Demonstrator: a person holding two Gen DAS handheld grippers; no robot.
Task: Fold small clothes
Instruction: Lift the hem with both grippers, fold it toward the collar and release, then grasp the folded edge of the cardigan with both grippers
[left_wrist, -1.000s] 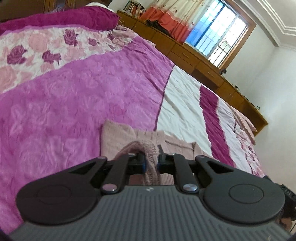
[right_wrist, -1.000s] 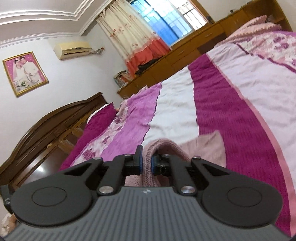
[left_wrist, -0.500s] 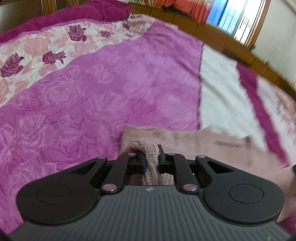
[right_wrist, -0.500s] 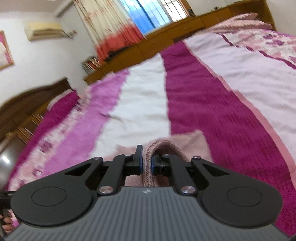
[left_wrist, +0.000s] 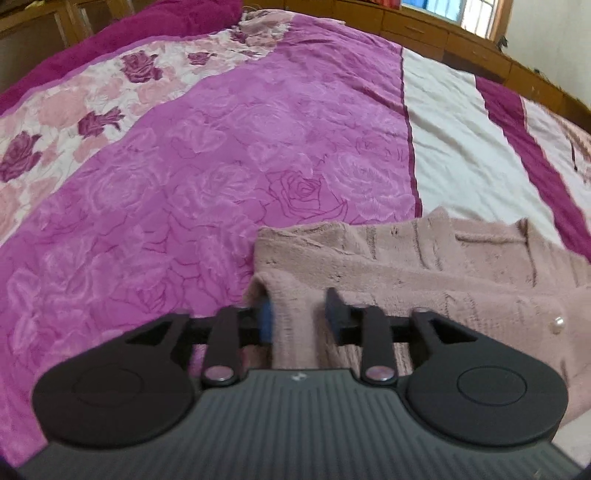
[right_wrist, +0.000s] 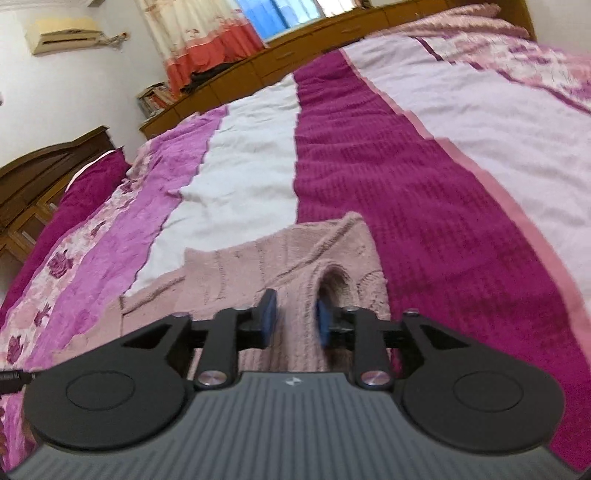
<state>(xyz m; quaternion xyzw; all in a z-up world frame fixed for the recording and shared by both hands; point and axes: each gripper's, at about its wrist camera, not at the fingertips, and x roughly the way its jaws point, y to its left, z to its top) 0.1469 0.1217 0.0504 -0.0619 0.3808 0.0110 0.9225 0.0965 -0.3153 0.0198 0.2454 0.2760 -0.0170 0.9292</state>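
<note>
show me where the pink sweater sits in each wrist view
Left wrist: sweater fills the lower right, a fold of it between the open fingers of the left hand-held gripper.
Right wrist: sweater lies bottom centre, a fold between the open fingers of the right hand-held gripper.
Shared landmark: the white stripe of the bedspread, just beyond it.

You had a bed (left_wrist: 221, 206) in magenta, white and rose-print stripes, a dark wooden headboard (right_wrist: 40, 173), a low wooden cabinet (right_wrist: 332, 40) beneath a window with a cream-and-orange curtain (right_wrist: 195, 40), and a wall air conditioner (right_wrist: 66, 35).
</note>
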